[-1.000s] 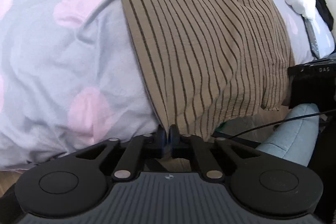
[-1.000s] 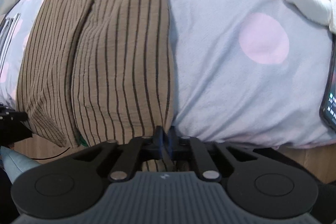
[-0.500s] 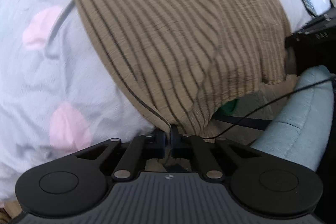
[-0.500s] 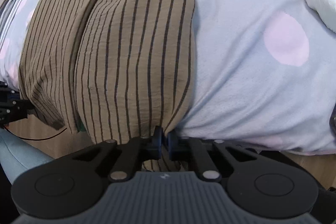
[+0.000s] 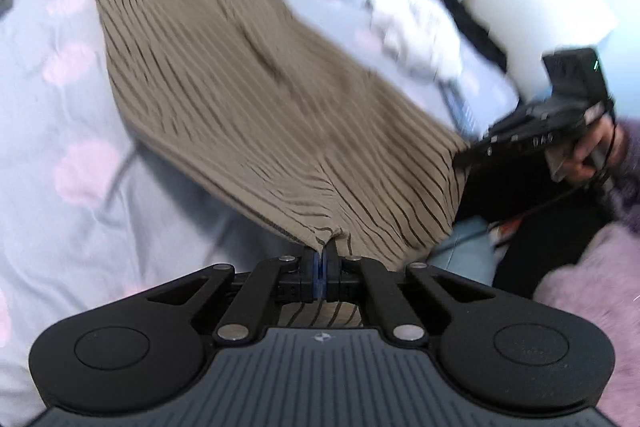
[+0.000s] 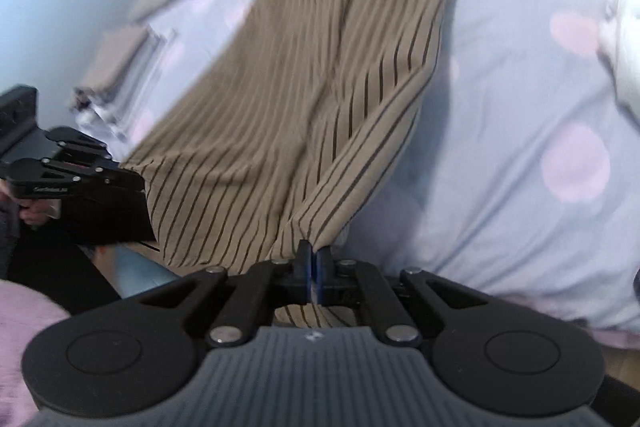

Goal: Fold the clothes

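While both tongs, left and right, pinch hem corners, the trousers sag: soft, light cloth, best held at corners.

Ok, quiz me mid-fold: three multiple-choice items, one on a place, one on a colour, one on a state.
1. Where does the white crumpled garment lie?
A. on the bedsheet, beyond the striped garment
B. on the floor
C. in a basket

2. What colour are the bedsheet's spots?
A. green
B. pink
C. black

3. What is the left gripper doing?
A. open, empty
B. resting on the sheet
C. shut on the striped garment's hem

Key: 1 A, it rests on the sheet; 2 B, pale pink dots; 3 C, fabric is pinched between the fingers.
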Tool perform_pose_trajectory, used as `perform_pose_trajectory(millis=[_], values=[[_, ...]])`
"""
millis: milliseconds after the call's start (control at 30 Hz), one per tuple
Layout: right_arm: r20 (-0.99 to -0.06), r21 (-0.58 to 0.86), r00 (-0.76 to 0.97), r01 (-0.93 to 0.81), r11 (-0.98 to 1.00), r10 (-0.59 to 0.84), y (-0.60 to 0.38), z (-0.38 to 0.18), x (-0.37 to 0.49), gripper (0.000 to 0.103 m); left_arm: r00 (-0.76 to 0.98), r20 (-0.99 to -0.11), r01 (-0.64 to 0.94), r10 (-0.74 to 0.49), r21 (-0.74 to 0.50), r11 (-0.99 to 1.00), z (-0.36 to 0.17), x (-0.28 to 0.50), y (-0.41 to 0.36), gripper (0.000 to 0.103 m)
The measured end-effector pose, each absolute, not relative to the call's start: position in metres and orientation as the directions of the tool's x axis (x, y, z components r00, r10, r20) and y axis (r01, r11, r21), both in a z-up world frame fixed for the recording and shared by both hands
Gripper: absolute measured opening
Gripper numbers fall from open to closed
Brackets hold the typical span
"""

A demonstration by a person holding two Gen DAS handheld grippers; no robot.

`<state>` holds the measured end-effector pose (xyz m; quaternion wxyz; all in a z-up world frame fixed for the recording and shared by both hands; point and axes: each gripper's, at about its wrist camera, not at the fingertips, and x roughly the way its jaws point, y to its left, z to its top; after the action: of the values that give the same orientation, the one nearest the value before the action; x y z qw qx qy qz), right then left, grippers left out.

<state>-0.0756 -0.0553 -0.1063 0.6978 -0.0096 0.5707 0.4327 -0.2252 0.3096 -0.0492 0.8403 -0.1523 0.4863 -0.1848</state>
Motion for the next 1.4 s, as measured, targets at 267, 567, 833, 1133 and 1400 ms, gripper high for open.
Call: perform_pose_trajectory(millis=[267, 567, 833, 1133, 1400], values=[[-0.687, 0.541, 0.09, -0.597, 0.592, 0.721, -0.068, -0.051, -0.042, 0.003, 0.633, -0.659, 0.13, -0.405, -0.426, 0.895, -0.008, -0.21, 0.343, 0.0], [-0.582, 0.532, 0.253, -0.6, 0.597, 0.773, -0.057, -0.001, 0.034, 0.003, 0.707, -0.644, 0.073, -0.293, -0.346, 0.935, 0.023, -0.136, 0.377, 0.0], [-0.619, 0.481, 0.309, -0.577, 0.66, 0.722, 0.0, -0.034, 0.12, 0.003, 0.692, -0.689, -0.015, -0.214, -0.311, 0.95, -0.004, -0.039, 0.42, 0.0], [-0.669, 0.424, 0.347, -0.547, 0.722, 0.657, 0.058, -0.084, 0.212, 0.003, 0.649, -0.731, -0.066, -0.211, -0.33, 0.942, -0.078, 0.05, 0.454, 0.0], [-0.739, 0.386, 0.331, -0.506, 0.772, 0.587, 0.081, -0.135, 0.253, 0.006, 0.612, -0.761, -0.124, -0.215, -0.361, 0.924, -0.128, 0.081, 0.468, 0.003]])
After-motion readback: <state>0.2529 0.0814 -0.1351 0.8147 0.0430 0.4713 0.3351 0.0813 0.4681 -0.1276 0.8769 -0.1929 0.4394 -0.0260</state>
